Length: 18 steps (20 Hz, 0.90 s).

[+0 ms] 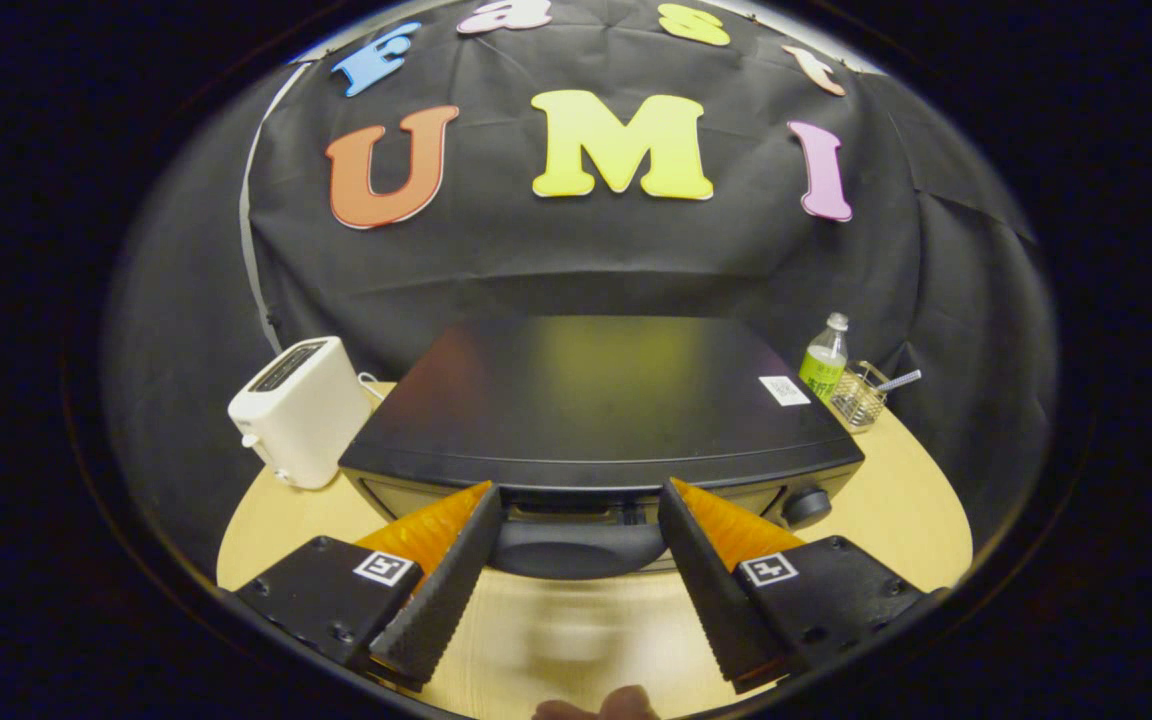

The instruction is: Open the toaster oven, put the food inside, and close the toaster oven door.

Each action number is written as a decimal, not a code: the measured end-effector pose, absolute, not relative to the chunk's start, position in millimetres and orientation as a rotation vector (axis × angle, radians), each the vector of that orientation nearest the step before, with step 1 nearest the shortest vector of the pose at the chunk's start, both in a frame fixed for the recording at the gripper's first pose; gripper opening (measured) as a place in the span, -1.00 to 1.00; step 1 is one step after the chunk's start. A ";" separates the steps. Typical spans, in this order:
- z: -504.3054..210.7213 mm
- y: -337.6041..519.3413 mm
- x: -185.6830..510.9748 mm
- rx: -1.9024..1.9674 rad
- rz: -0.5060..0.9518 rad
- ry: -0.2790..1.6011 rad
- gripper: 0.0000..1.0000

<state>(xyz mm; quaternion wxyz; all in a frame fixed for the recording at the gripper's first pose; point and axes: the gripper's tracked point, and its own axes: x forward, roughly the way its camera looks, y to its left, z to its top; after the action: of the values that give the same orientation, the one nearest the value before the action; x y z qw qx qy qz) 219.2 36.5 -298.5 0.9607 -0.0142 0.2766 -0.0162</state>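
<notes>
A black toaster oven [596, 400] stands on the wooden table, seen from above and in front. Its dark curved door handle [576, 548] sits at the top of the front face, with a round knob [806, 507] to its right. My gripper [581, 495] is open, its two fingers spread to either side of the handle, the tips close to the oven's front edge. Neither finger presses on the handle. Whether the door is ajar I cannot tell. At the table's near edge, below the fingers, a small brownish rounded thing [601, 705] peeks in; what it is I cannot tell.
A white two-slot toaster [301, 410] stands left of the oven. Behind the oven's right corner are a green drink bottle [824, 362] and a small wire basket [858, 398]. Bare round wooden table [896, 520] shows on the right and in front.
</notes>
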 end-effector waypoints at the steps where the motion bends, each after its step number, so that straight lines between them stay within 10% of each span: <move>1: -295.9 36.7 218.2 -0.040 -0.040 0.559 1.00; 18: -373.4 37.0 97.7 -0.077 -0.019 0.739 1.00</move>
<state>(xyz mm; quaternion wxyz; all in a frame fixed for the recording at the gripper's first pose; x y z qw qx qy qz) 97.7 37.0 -373.4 0.9318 -0.0376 0.3610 -0.0093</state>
